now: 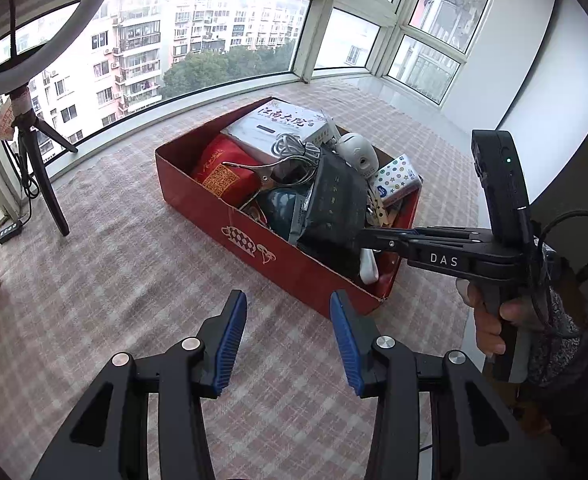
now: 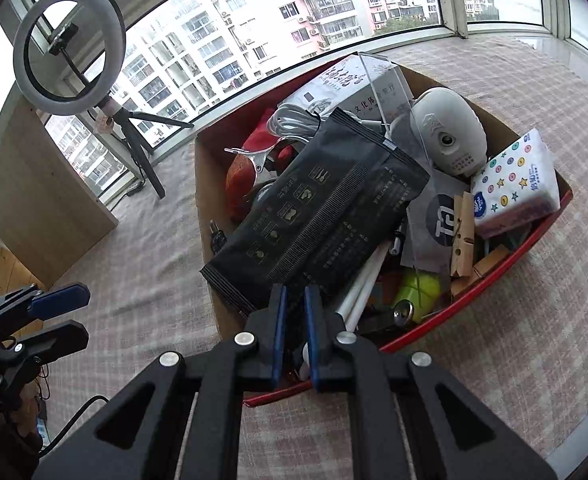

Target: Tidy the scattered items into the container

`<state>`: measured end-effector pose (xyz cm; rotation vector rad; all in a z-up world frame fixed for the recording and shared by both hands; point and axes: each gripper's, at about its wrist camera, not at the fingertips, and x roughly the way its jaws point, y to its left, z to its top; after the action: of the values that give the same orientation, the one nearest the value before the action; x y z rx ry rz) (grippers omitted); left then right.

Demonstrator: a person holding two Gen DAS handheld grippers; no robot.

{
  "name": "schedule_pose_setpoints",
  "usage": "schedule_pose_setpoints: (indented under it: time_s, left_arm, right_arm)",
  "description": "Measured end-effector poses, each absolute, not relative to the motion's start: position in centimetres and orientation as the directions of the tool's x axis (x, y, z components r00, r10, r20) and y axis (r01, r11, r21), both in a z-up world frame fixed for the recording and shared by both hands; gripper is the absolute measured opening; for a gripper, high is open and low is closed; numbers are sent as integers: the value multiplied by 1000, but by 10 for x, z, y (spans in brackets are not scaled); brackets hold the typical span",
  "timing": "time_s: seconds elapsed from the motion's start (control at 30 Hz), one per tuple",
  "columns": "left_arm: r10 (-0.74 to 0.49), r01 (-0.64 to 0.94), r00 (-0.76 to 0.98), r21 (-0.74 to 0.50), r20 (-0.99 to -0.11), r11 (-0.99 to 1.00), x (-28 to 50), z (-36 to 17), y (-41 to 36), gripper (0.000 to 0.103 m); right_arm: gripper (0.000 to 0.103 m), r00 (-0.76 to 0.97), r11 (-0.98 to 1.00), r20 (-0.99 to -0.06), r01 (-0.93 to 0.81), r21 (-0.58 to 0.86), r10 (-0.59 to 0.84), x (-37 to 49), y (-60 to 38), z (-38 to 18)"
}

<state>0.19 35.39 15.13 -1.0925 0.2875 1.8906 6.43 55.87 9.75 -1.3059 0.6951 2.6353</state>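
The red box (image 2: 542,220) is showing matt cardboard, brown inside. The black pouch (image 2: 318,216) is looking like crinkled plastic film with a dull sheen. At its 3 o'clock, the clothespins (image 2: 462,236) are showing bare pale wood. The tissue pack (image 2: 514,184) is gleaming in glossy wrap. The clamp (image 1: 271,170) is shining as polished metal. The round camera (image 2: 446,136) is appearing as smooth white plastic. The checked cloth (image 1: 113,280) under everything is looking woven and slightly rough. The fingers (image 1: 231,340) are wearing ribbed blue pads.
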Motion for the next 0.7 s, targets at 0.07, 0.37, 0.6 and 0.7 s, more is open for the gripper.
schedule_pose_setpoints:
  time_s: [0.07, 0.37, 0.6, 0.7]
  left_arm:
    - [588, -792, -202, -222, -783, -568, 2, 151, 354, 41]
    - [589, -804, -262, -165, -765, -571, 15, 174, 361, 41]
    - [604, -814, -302, -131, -737, -566, 31, 198, 372, 43]
    - [609, -826, -315, -106, -728, -554, 41, 205, 375, 53]
  right_arm:
    - [12, -632, -893, -772, -303, 332, -73, 68, 556, 106]
    - [52, -670, -920, -731, -355, 165, 127, 95, 540, 155]
    - [55, -691, -916, -695, -384, 119, 199, 119, 531, 188]
    - [56, -694, -913, -684, -395, 100, 226, 128, 527, 197]
